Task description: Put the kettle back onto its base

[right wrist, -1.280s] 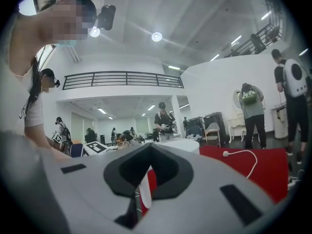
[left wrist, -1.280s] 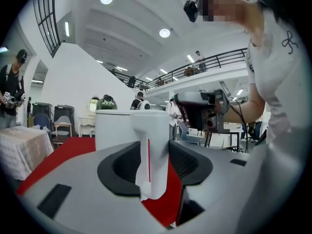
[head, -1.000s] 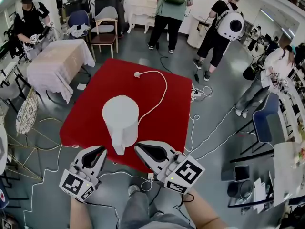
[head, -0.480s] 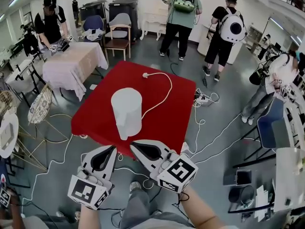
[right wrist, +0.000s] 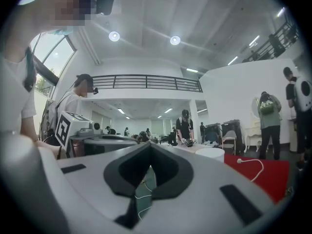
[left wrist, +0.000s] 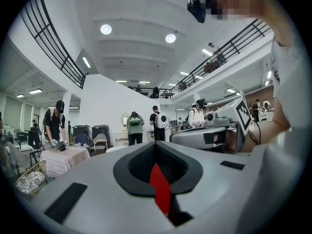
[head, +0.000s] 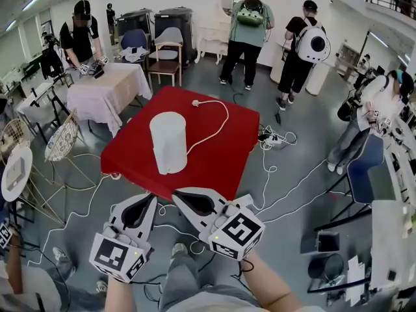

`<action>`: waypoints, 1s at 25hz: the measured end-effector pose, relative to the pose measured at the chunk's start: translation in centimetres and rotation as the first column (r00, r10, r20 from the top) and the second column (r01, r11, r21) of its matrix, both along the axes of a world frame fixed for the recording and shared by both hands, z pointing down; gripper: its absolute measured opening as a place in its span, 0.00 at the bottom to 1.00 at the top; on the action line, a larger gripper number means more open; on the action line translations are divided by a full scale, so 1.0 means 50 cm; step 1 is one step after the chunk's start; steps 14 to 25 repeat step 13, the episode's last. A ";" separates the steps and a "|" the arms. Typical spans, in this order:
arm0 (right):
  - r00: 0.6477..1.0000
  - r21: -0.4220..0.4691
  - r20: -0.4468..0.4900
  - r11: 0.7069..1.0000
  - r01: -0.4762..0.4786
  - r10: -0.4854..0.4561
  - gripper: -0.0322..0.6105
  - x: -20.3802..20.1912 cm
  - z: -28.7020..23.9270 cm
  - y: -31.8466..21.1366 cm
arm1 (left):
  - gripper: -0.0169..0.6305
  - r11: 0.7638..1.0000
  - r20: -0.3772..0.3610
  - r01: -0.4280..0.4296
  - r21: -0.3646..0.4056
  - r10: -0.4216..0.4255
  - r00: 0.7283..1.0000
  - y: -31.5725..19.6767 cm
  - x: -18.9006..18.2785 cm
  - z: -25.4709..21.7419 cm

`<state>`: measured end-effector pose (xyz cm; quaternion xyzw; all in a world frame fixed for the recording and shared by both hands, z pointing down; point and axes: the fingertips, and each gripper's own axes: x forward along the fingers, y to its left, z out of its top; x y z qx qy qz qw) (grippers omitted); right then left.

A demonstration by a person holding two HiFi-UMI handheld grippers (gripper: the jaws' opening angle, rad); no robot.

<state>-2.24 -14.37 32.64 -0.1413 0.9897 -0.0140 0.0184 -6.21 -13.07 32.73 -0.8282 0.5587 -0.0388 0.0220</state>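
Note:
The white kettle (head: 168,138) stands upright on the red table (head: 227,151), its handle toward me; the right gripper view shows its top as the kettle (right wrist: 209,153). A white cord (head: 211,132) runs from its foot to a loose plug (head: 195,103). The base does not show apart from the kettle. My left gripper (head: 151,199) and right gripper (head: 175,194) hover side by side over the floor, short of the table's near edge. In their own views the left gripper (left wrist: 156,143) and right gripper (right wrist: 148,143) are shut with nothing between the tips.
White cables and a power strip (head: 273,137) trail over the floor to the table's right. A cloth-covered table (head: 104,90) and a wire basket (head: 62,145) stand to the left, and a chair (head: 166,57) stands behind. Several people stand at the back and right.
Both grippers have drawn back from the kettle's handle and off the table edge toward me. The kettle has stayed in place on the red table.

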 end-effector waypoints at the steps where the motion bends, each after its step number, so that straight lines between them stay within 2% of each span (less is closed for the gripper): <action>1: 1.000 0.000 0.001 1.000 0.000 0.000 0.06 0.008 -0.001 0.009 | 0.04 1.000 0.004 -0.001 -0.001 0.001 1.000 0.009 0.008 -0.001; 13: 1.000 0.018 0.015 1.000 0.000 -0.001 0.06 0.086 -0.035 0.071 | 0.04 1.000 0.023 -0.019 0.001 0.019 1.000 0.068 0.096 -0.036; 25: 1.000 0.018 0.015 1.000 0.000 -0.001 0.06 0.086 -0.035 0.071 | 0.04 1.000 0.023 -0.019 0.001 0.019 1.000 0.068 0.096 -0.036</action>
